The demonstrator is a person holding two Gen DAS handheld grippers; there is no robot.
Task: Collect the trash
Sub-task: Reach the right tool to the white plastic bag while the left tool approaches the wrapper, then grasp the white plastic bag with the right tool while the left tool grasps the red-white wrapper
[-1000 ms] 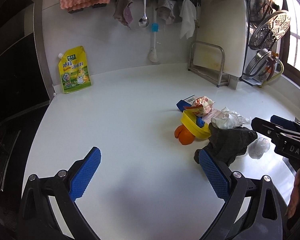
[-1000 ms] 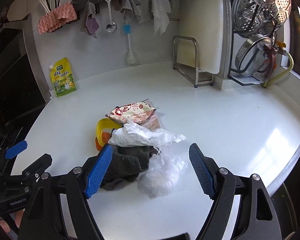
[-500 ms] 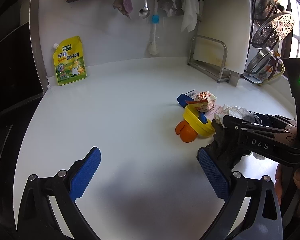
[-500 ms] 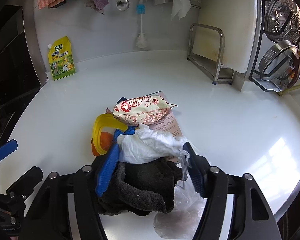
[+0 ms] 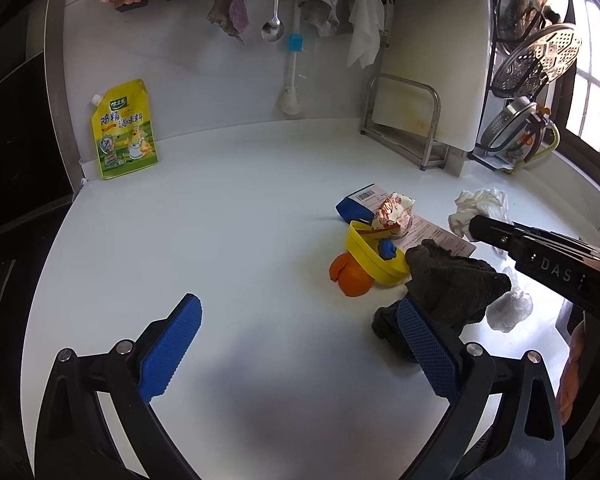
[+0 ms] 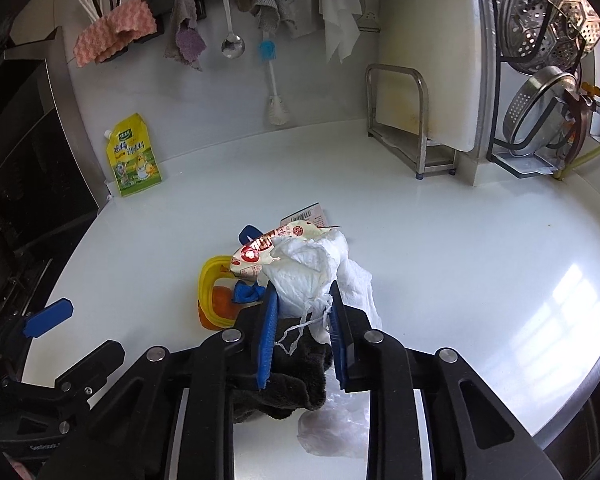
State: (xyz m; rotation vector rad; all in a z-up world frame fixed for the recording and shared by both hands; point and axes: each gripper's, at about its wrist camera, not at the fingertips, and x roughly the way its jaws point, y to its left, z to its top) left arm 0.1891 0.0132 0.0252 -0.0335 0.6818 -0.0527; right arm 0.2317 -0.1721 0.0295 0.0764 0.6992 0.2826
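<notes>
Gripping a crumpled white tissue, the right gripper has its blue fingers closed on the lower part of the wad, above a dark cloth that lies on the white desk. The left gripper hangs with its fingers spread wide and nothing between them, over the near part of the desk.

The rest of the trash sits in one loose pile about the middle of the desk, toward the right edge: a red-and-white snack wrapper, a printed paper slip under it, a blue packet, a yellow plastic ring against an orange piece, and a thin clear plastic bag just beside the cloth.

The tissue is probably very light and soft — it will crush rather than resist, so a pinch through the thick middle of the wad should hold better than one on a loose corner. A thread dangles from it near the fingers. Whether the cloth is also caught between the fingers cannot be told. The wrapper and clear bag look slippery and thin; a bunched fold seems the best place to take hold.
</notes>
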